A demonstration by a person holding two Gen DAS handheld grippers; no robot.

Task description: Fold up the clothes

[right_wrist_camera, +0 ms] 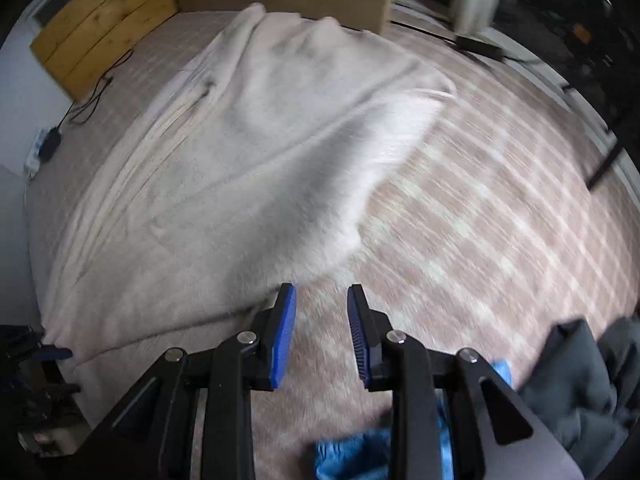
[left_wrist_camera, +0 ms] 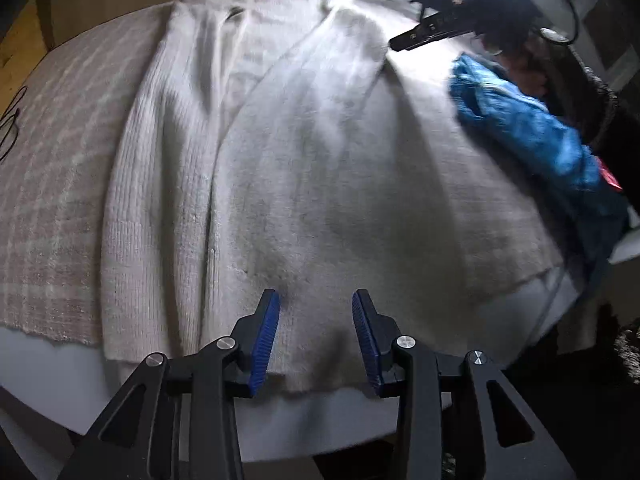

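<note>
1. A white knitted cardigan (left_wrist_camera: pixel 248 152) is laid flat on a bed covered by a pink checked blanket (left_wrist_camera: pixel 52 184); in the left wrist view it fills the centre of the frame, its hem toward 6 o'clock and its collar toward 12 o'clock.
2. The left gripper (left_wrist_camera: pixel 316 336) is seen at 6 o'clock just over the hem of the cardigan. Its blue pads (left_wrist_camera: pixel 266 340) stand partly apart and nothing is clamped between them.
3. A blue garment (left_wrist_camera: pixel 532 128) is heaped at 3 o'clock in the left wrist view, beside the cardigan's right edge.
4. In the right wrist view the cardigan (right_wrist_camera: pixel 240 160) lies from 12 o'clock round to 8 o'clock, with the bare blanket (right_wrist_camera: pixel 500 200) at 3 o'clock.
5. The right gripper (right_wrist_camera: pixel 322 332) is seen at 6 o'clock over the blanket, just beside the cardigan's edge. Its jaws are partly parted and empty.
6. A dark grey garment (right_wrist_camera: pixel 592 380) is seen at 4 o'clock, and the blue garment (right_wrist_camera: pixel 352 456) at 6 o'clock behind the right gripper.
7. A black cable (right_wrist_camera: pixel 92 96) is seen at 10 o'clock on the blanket.
</note>
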